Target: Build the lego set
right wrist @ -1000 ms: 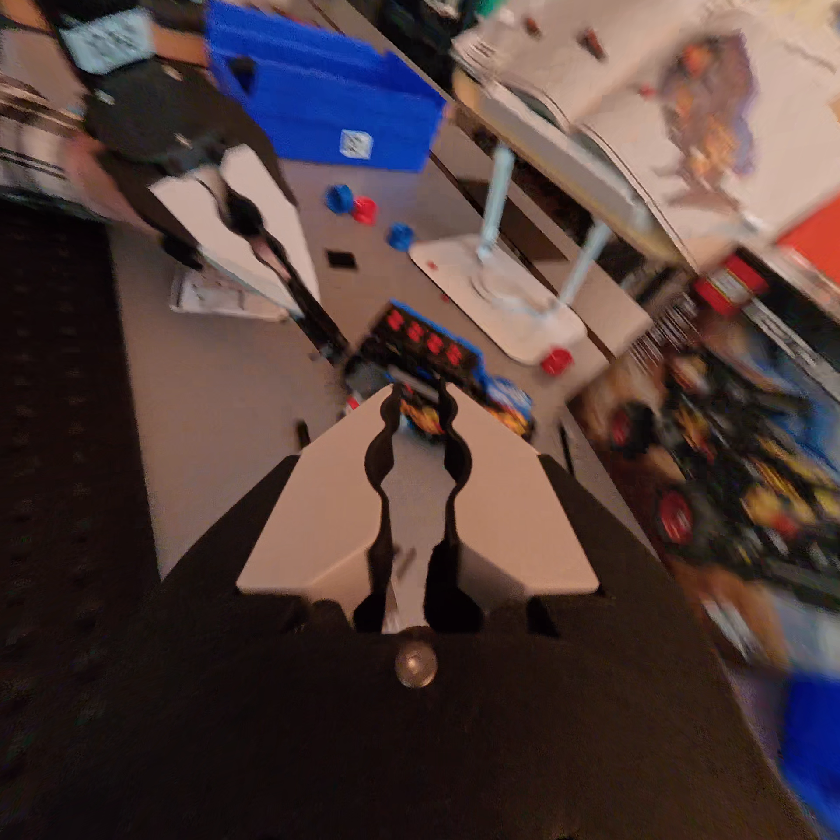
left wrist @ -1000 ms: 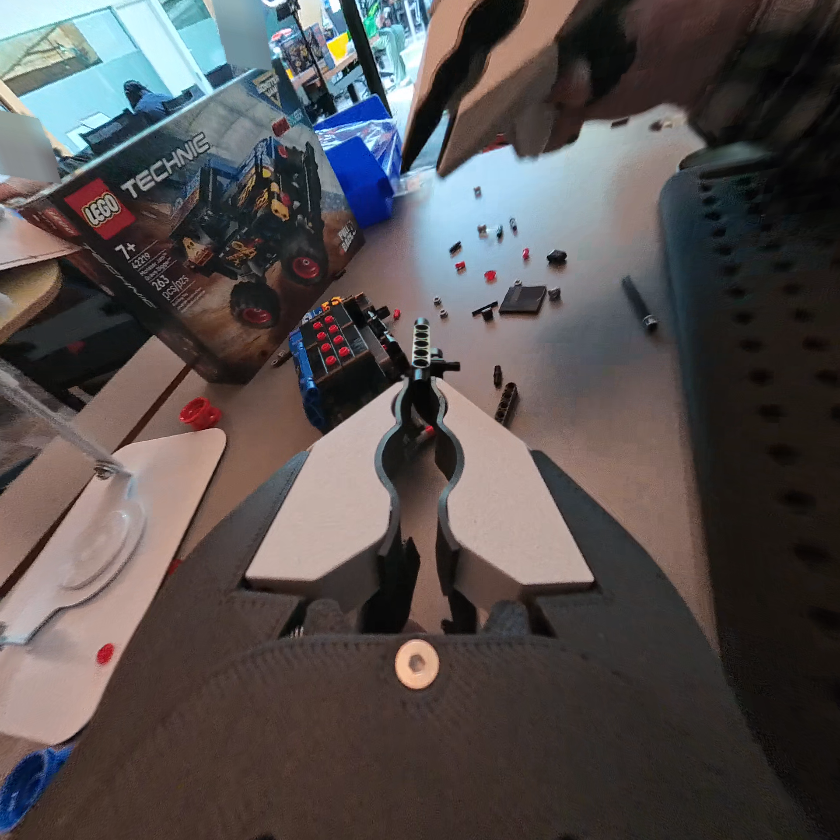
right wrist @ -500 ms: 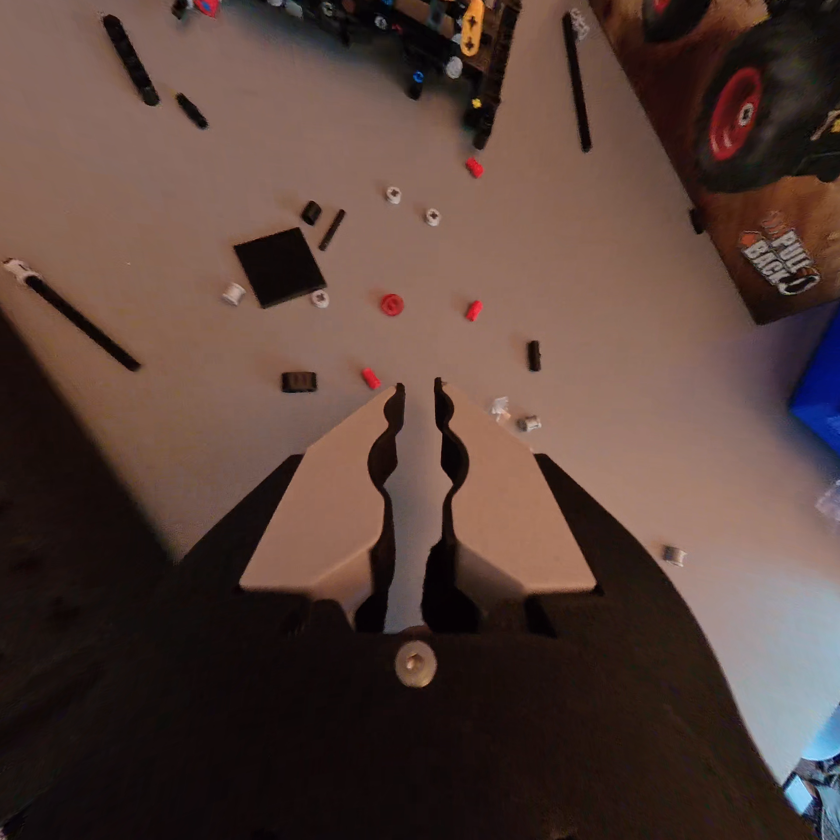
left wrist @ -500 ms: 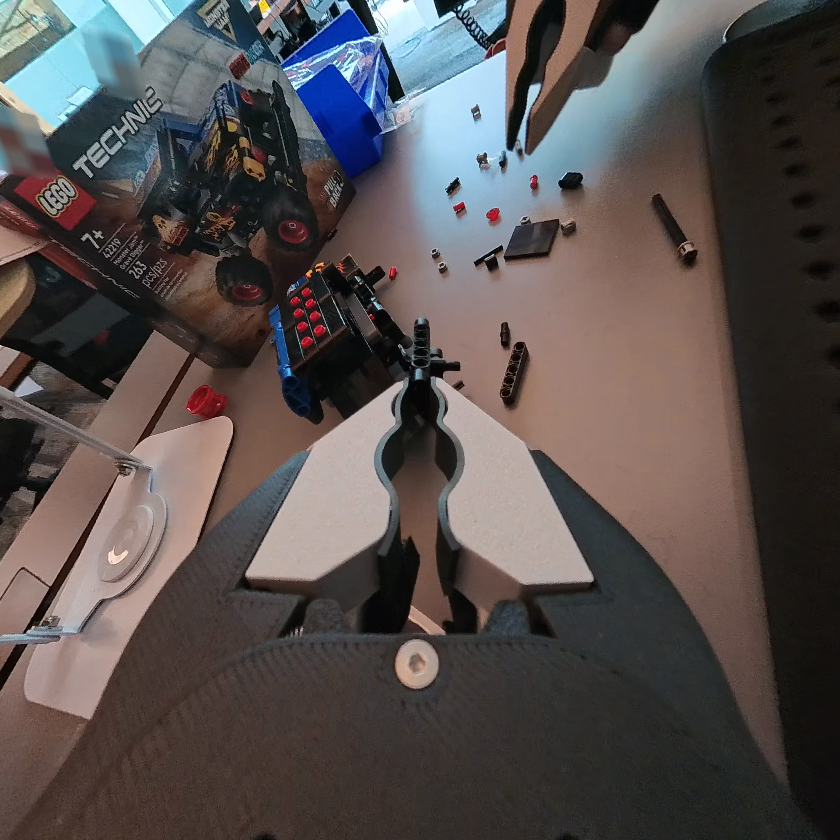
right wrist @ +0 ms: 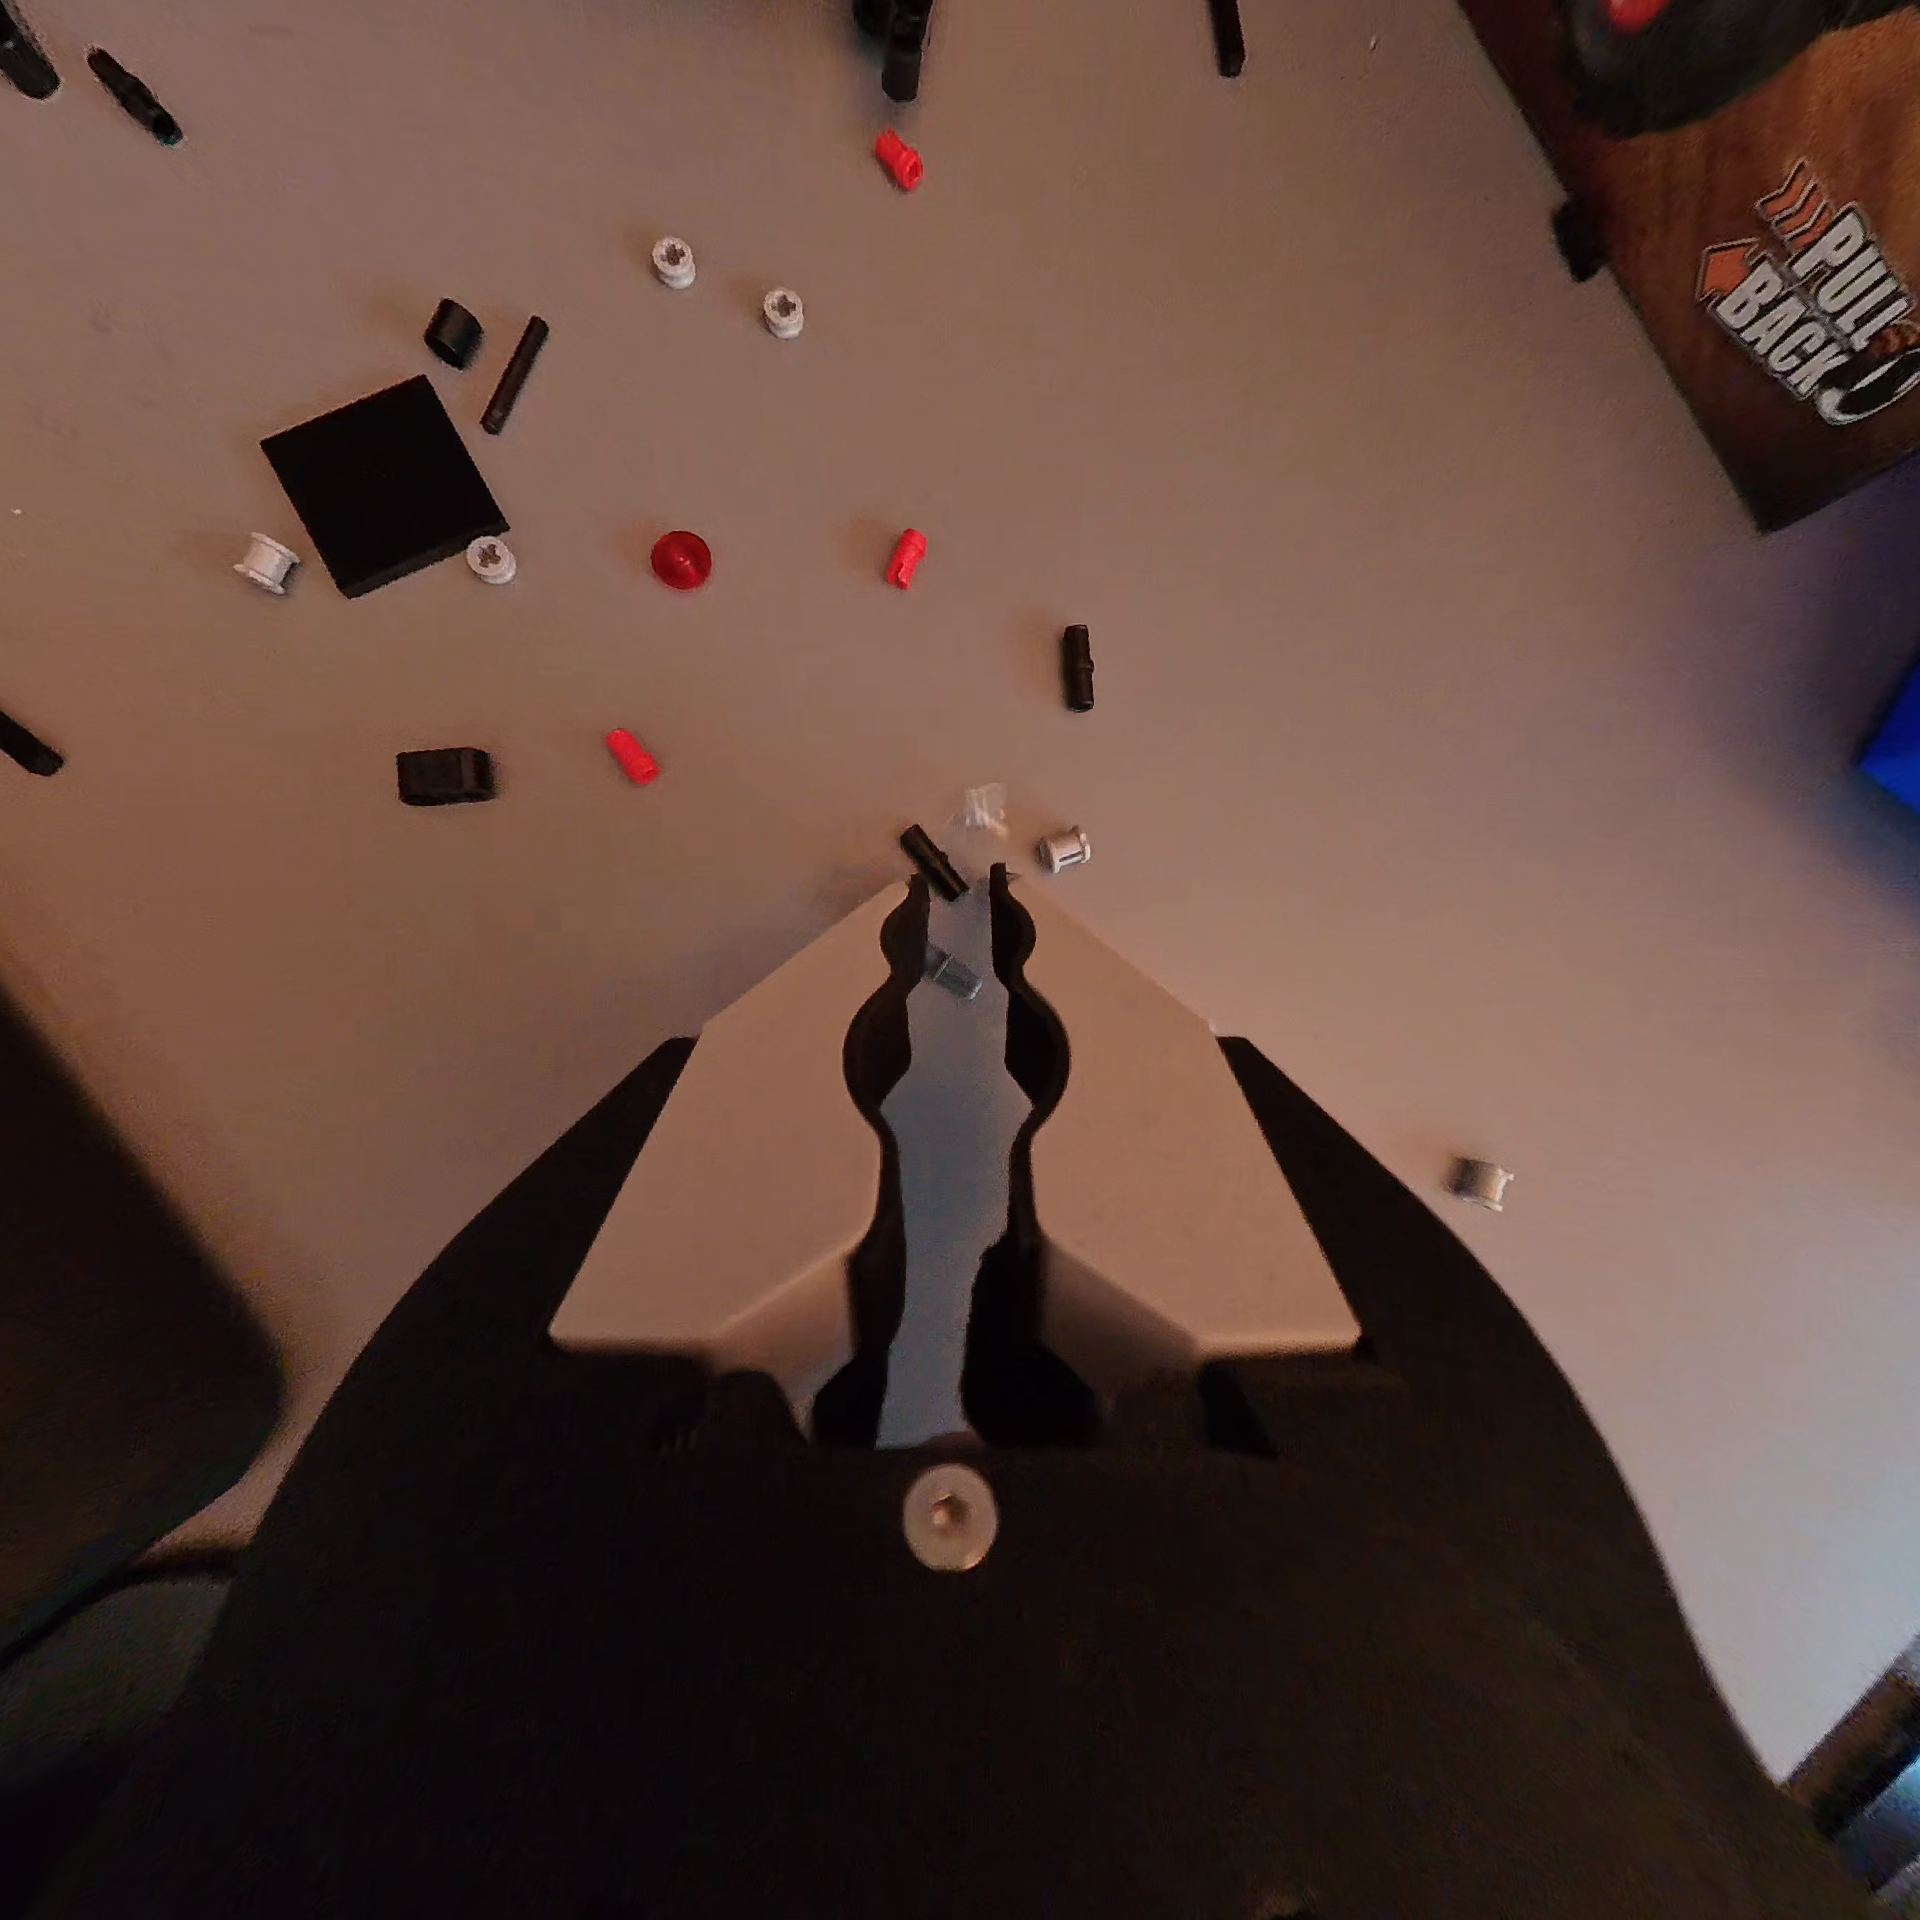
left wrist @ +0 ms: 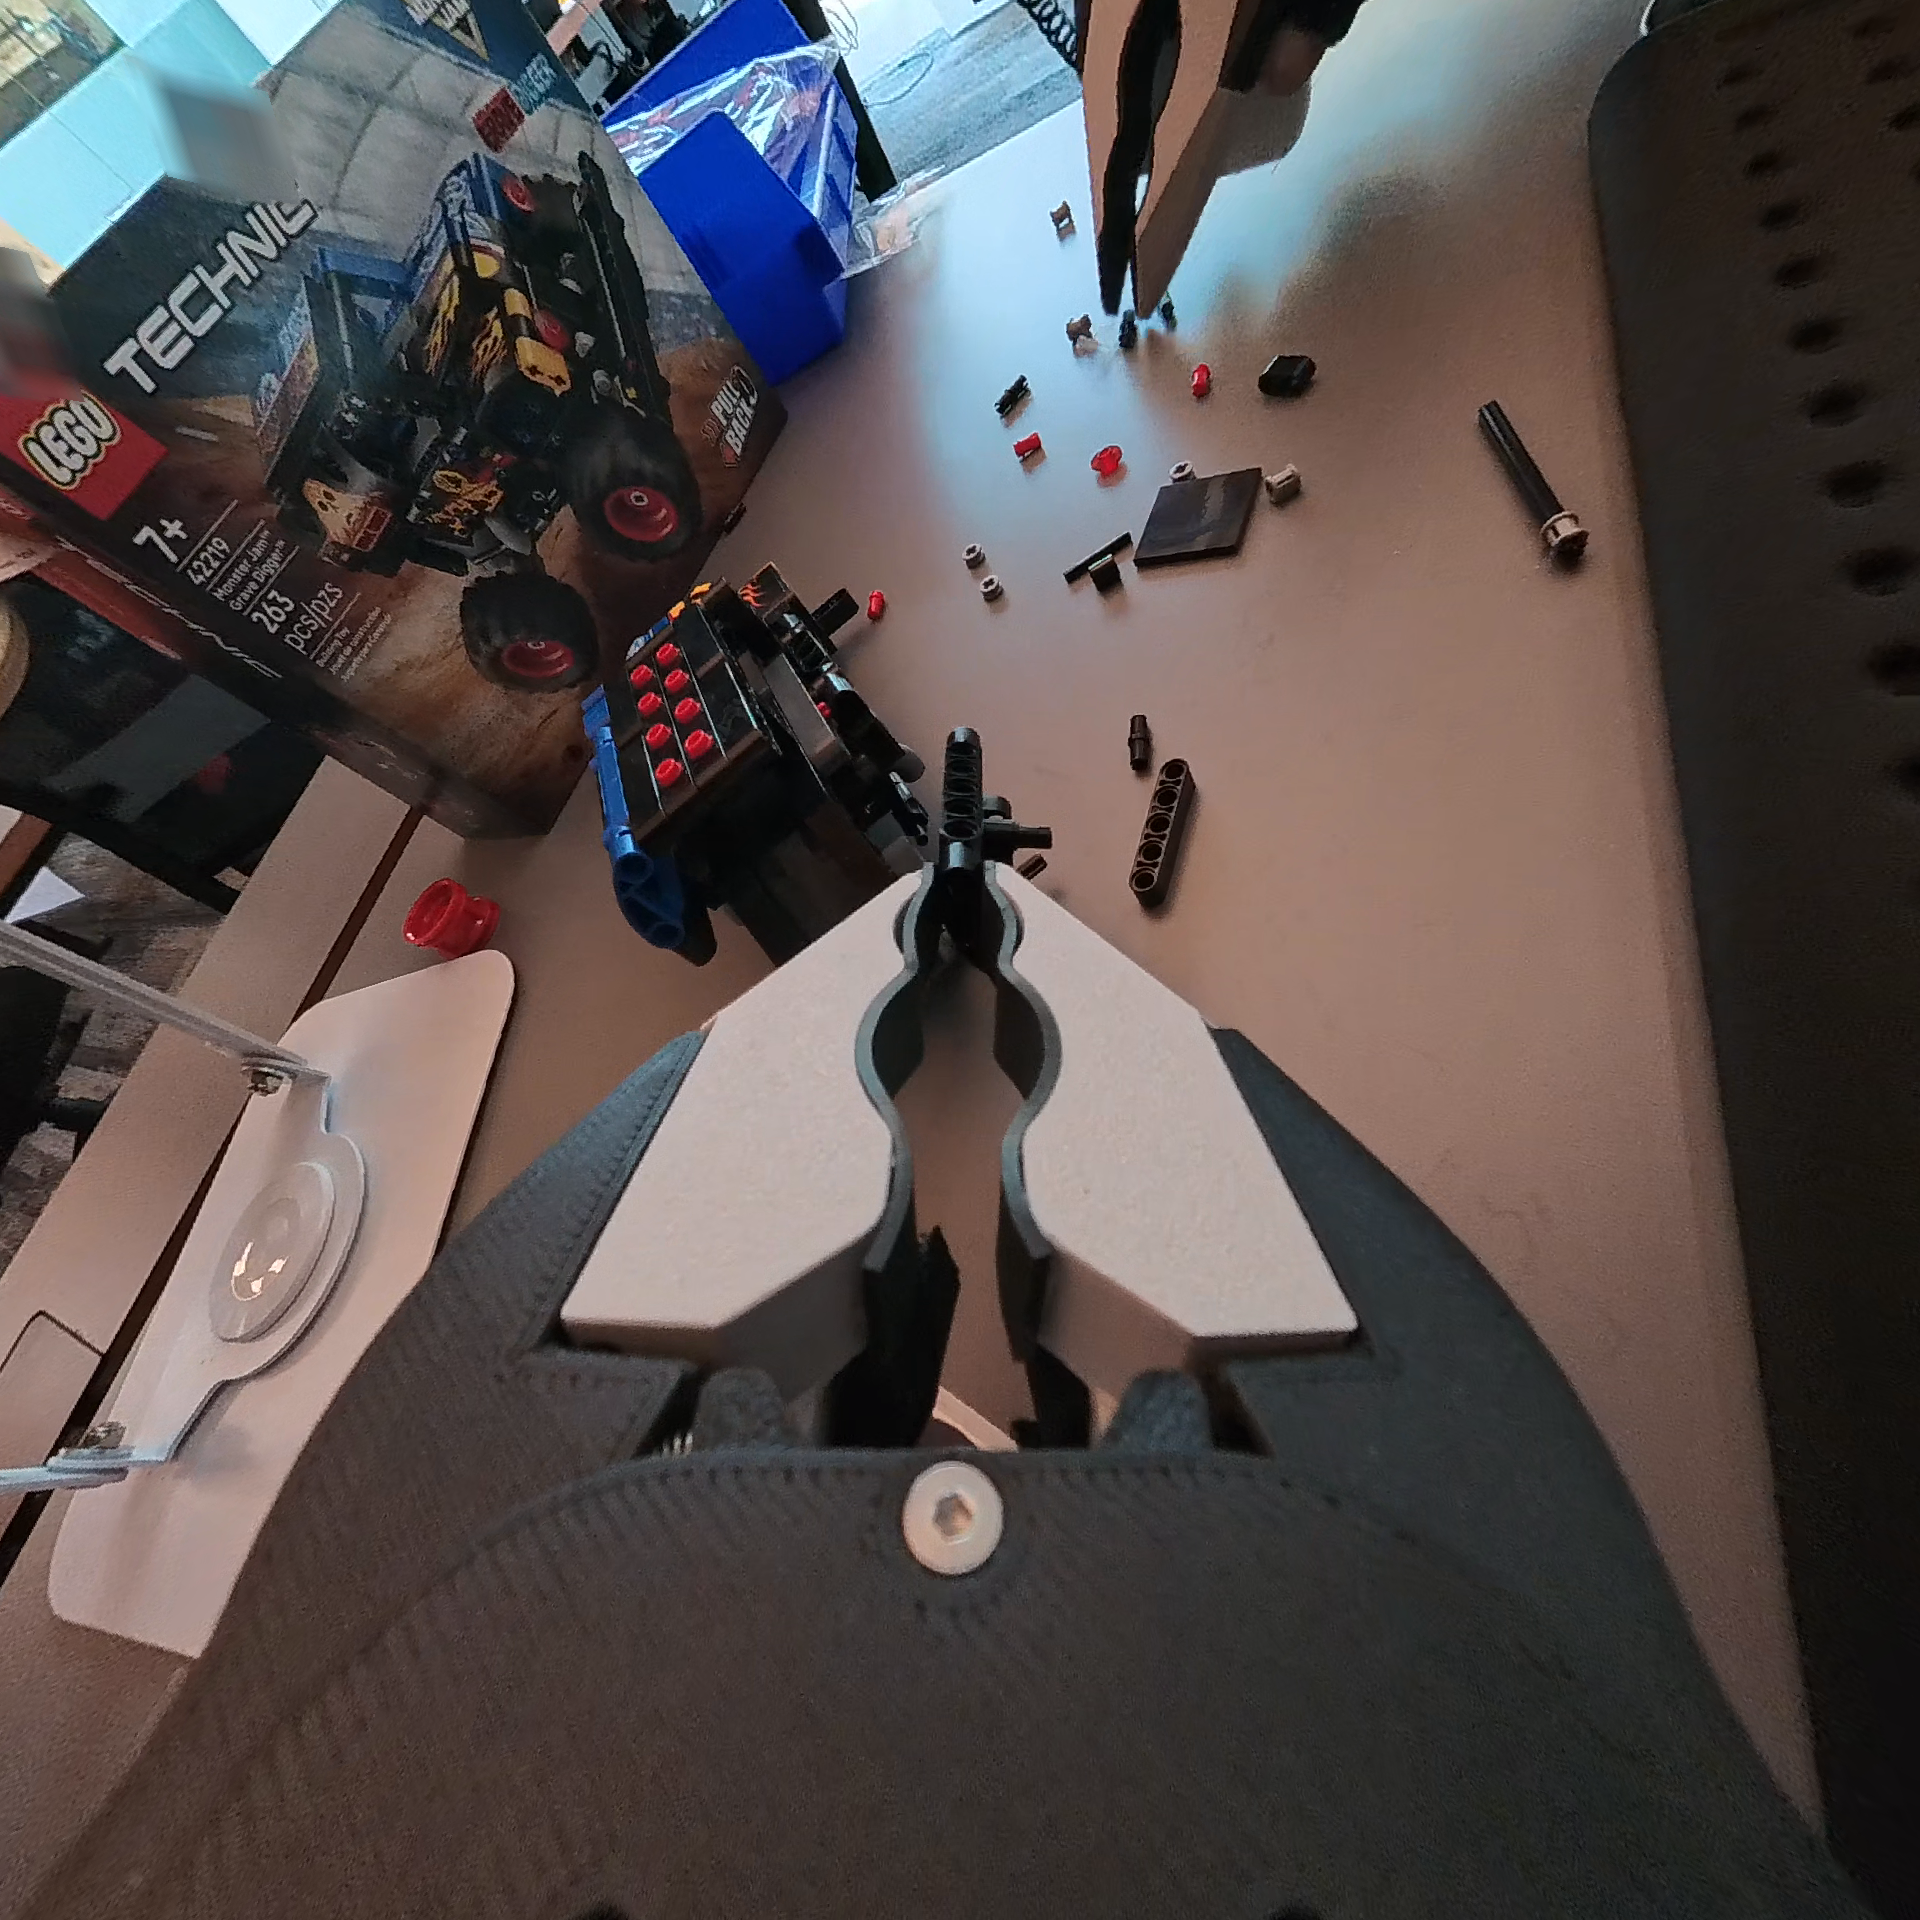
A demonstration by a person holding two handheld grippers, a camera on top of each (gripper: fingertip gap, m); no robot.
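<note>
My left gripper [left wrist: 961, 906] is shut on a black beam with pins [left wrist: 964, 795] and holds it upright just right of the partly built truck [left wrist: 748, 748]. My right gripper [right wrist: 956, 883] is open by a narrow gap, tips down at the table. A small black pin [right wrist: 932, 860] lies at its left fingertip and a small grey piece [right wrist: 951, 974] lies under the gap. The right gripper also shows far off in the left wrist view [left wrist: 1132, 296], tips among small parts. Loose red, black and grey pieces lie around, with a black square plate [right wrist: 384, 483].
The set's box [left wrist: 364, 416] and a blue bin [left wrist: 748, 208] stand at the back left. A red wheel hub [left wrist: 449, 914] and a white stand base [left wrist: 281, 1195] lie at the left. A black perforated mat [left wrist: 1787, 727] runs along the right, with a black axle [left wrist: 1527, 478] and a short beam [left wrist: 1162, 831] nearby. One gripper's finger ends stand about 30 cm off the other's. My right tips are roughly 12 cm from the black square plate [right wrist: 384, 483]. Look for it in the left wrist view [left wrist: 1193, 511] too.
My right gripper swung over from the truck and came down to the table among the small loose parts. My left gripper kept its hold on the black beam and barely moved.
</note>
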